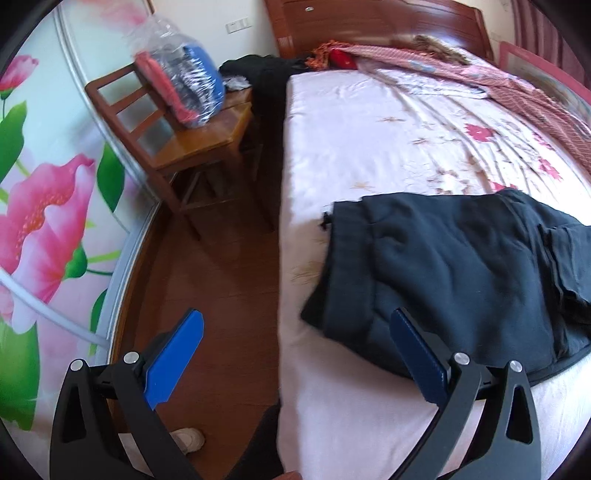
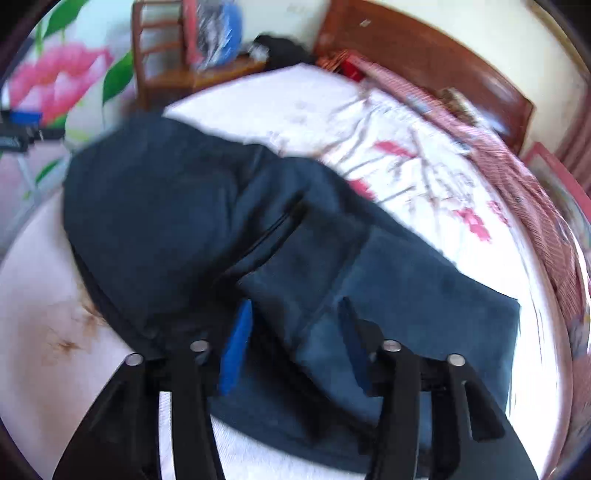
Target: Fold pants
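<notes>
Dark navy pants (image 1: 461, 266) lie partly folded on the bed's pale floral sheet (image 1: 369, 147), near its left edge. My left gripper (image 1: 295, 325) is open and empty, held over the bed edge beside the pants' near corner; its right finger (image 1: 417, 350) overlaps the cloth, its left finger (image 1: 177, 350) is over the floor. In the blurred right wrist view the pants (image 2: 184, 221) fill the middle. My right gripper (image 2: 295, 317) is open just above a folded layer of the pants, its blue fingers (image 2: 236, 343) on either side of a fold.
A wooden chair (image 1: 177, 133) with a plastic bag of clothes (image 1: 184, 74) stands left of the bed. Wooden floor (image 1: 207, 280) and a flowered wardrobe door (image 1: 48, 206) are at the left. A striped blanket (image 1: 480, 70) and the headboard (image 1: 369, 22) lie at the far end. A shoe (image 1: 188, 439) shows below.
</notes>
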The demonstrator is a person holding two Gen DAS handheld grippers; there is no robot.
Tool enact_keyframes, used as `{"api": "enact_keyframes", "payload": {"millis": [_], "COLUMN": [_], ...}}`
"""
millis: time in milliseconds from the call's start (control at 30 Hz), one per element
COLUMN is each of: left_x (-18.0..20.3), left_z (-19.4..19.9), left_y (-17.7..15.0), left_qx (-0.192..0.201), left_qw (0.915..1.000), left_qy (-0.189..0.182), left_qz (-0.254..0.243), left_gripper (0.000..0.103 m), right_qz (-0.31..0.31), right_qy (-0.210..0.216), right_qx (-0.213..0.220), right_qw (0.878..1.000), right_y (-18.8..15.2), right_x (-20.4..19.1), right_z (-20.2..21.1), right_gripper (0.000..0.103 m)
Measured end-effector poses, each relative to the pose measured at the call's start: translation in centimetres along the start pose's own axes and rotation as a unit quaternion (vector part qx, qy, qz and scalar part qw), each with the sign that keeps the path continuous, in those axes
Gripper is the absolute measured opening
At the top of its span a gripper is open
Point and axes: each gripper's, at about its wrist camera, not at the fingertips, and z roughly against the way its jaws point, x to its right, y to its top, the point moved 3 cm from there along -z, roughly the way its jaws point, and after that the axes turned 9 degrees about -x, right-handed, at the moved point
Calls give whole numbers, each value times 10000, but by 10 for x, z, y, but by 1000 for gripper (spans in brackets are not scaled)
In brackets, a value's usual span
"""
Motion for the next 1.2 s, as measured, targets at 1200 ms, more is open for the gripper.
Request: {"api": "enact_keyframes", "payload": {"millis": [1200], "left_x": [54], "left_z": [-73], "left_y": [-25], "left_qx": [-1380], "left_qw": [9433], "left_qy": [-2814], "left_qz": [1090], "left_gripper": [101], "right_qz": [-210], "right_qy": [736], "right_qx": [-110], "right_qw": [9970], "right_y": [-35], "right_x": [-29], "right_z": [1], "right_gripper": [49]}}
